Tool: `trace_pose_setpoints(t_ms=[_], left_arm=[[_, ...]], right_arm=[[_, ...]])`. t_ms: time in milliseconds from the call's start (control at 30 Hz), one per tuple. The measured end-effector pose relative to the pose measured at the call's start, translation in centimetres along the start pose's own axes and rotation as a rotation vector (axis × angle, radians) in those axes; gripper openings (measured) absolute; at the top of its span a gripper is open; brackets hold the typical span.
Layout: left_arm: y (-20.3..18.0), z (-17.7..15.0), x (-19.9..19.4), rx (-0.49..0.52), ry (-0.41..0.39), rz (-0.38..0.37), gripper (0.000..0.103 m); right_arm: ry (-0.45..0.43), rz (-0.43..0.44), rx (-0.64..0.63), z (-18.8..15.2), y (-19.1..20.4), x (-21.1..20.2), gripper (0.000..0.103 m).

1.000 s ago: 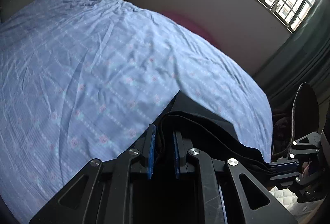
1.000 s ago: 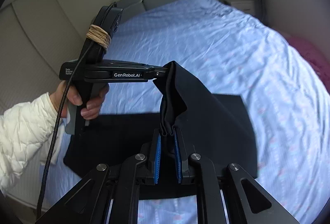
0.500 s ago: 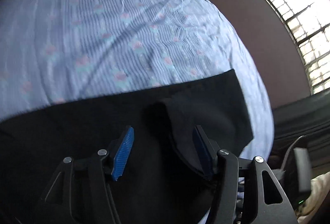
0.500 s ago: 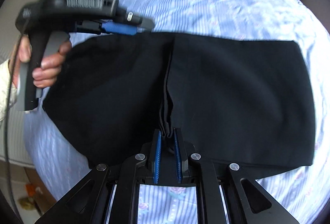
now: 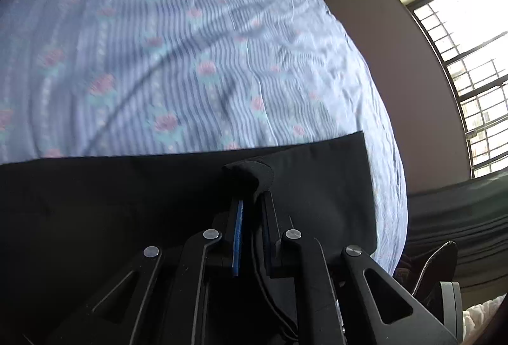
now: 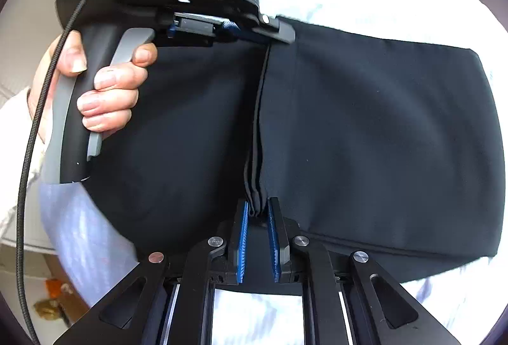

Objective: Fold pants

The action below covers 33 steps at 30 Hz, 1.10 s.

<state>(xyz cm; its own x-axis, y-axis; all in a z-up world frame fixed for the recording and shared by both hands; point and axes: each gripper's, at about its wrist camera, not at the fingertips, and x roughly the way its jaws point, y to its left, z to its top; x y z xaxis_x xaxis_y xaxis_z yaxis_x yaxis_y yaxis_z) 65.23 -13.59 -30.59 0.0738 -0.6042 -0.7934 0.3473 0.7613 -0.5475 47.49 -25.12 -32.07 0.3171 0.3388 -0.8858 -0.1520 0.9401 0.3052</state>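
The black pants [image 6: 365,122] lie folded on the bed, also seen in the left wrist view [image 5: 127,195]. A raised ridge of cloth runs across the middle between both grippers. My right gripper [image 6: 256,208] is shut on the near end of that ridge, blue pads tight on the bunched fabric. My left gripper [image 5: 252,202] is shut on the far end of the fold; it also shows in the right wrist view [image 6: 279,30], held by a hand [image 6: 108,84].
The bed [image 5: 190,43] has a light blue striped floral sheet. A wall and barred window [image 5: 460,75] stand to the right of the bed, with dark curtain below. Floor clutter [image 6: 50,300] lies off the bed's near left corner.
The pants were lifted a second ago and are now laid flat on the bed. My left gripper opened half a second ago and has shut again on the fold.
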Motion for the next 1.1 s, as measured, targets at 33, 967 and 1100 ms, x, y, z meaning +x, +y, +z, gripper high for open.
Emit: trace_pose_setpoints(t_ms=[33,967,1100], left_arm=[[0.2,0.1,-0.5,0.006,-0.006,0.008,0.012],[-2.9,-12.1,-18.0,0.236,-0.084,0.542,0.055],[-5.2,-16.5,-21.7,0.194,-0.113,0.533,0.059]], right_arm=[[-0.006,0.017,-0.006,0.2,0.5,0.0,0.013],[-0.062,-0.087,0.03,-1.1,6.3,-6.9,0.05],[-0.127,-0.094,0.032,-1.3,8.1,-11.6,0.059]])
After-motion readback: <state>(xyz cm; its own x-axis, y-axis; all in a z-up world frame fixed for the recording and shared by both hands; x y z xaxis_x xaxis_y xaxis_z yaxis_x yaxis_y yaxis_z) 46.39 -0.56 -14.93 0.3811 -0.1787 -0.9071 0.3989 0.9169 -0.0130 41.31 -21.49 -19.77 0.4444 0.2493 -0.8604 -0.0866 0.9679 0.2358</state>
